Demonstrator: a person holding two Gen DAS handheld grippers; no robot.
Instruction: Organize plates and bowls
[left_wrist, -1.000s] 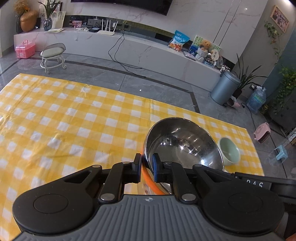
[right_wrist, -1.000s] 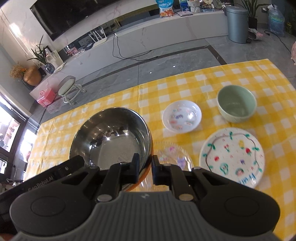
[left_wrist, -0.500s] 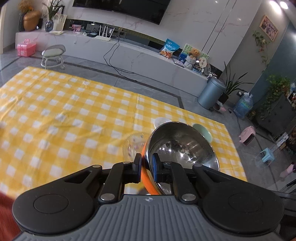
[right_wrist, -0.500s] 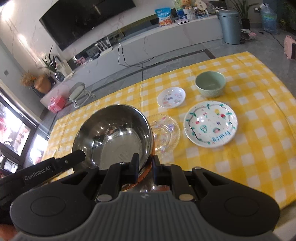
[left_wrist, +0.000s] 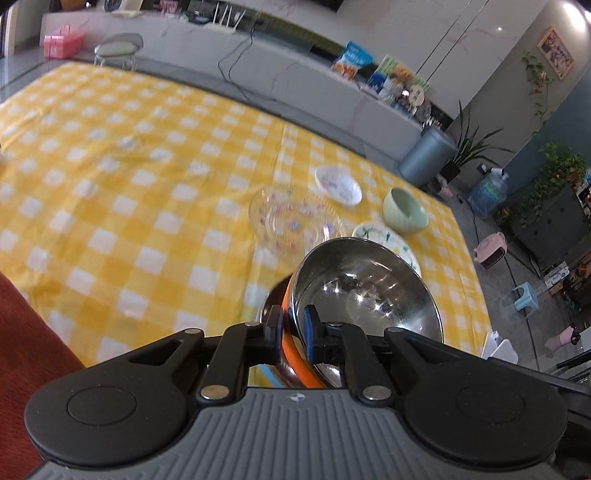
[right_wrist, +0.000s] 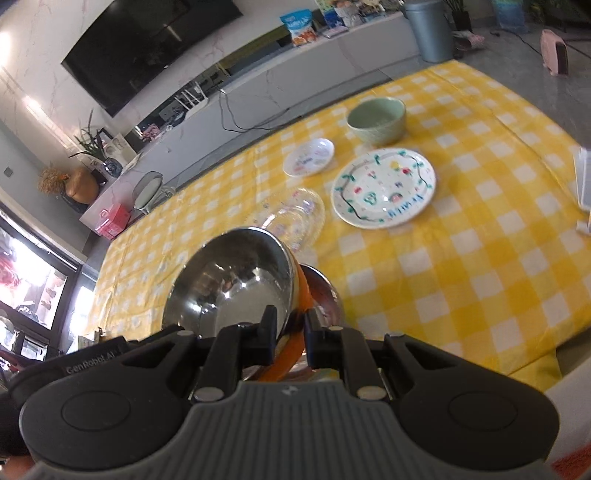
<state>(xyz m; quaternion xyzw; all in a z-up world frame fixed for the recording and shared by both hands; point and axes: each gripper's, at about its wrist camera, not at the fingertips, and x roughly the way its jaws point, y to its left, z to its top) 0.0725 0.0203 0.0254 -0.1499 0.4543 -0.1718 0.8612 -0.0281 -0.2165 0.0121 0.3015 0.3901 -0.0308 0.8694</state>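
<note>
- Left gripper (left_wrist: 291, 334) and right gripper (right_wrist: 289, 332) each pinch opposite rims of the steel bowl (left_wrist: 364, 286), sharing its weight above the table's near edge.
- Beyond, on the cloth (right_wrist: 480, 258): glass plate (right_wrist: 295, 218), painted plate (right_wrist: 384, 186), saucer (right_wrist: 308, 157).
- Farthest, the green bowl (right_wrist: 376, 120), probably awaiting stacking.

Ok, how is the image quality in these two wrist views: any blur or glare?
Left wrist view: tablecloth and clear glass plate smeared by motion blur, the steel bowl sharp. Right wrist view: milder blur on the green bowl and painted plate; bright glare at the window, far left; fisheye bending throughout.
</note>
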